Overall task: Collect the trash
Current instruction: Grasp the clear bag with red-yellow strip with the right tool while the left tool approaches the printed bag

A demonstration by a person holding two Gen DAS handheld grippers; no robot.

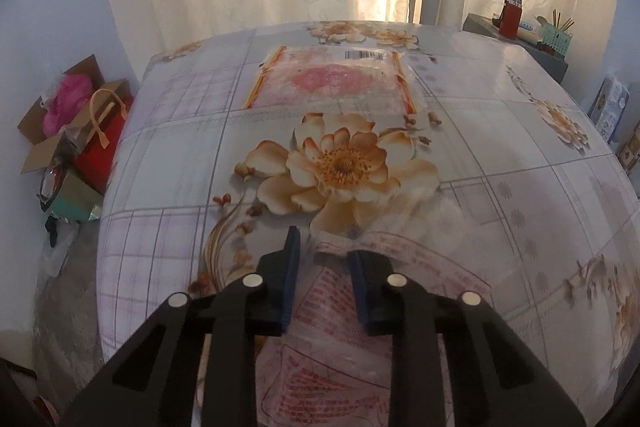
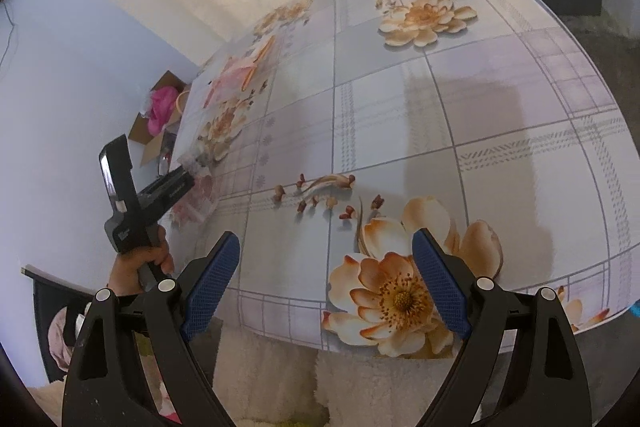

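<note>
Item one: a clear plastic wrapper [image 1: 360, 339] printed with red text too blurred to read, lying at the near edge of the floral-cloth table [image 1: 520, 147], its long axis running away from the holder; the left gripper [image 1: 324, 259] has its blue pads parted on either side of the wrapper's far end, grip unconfirmed. Item two: a second clear bag [image 1: 332, 79] with orange side stripes, a pink centre and a barcode label, flat at the table's far side, long axis crosswise. The right gripper [image 2: 326, 263] hangs wide open over the near table edge, holding nothing.
</note>
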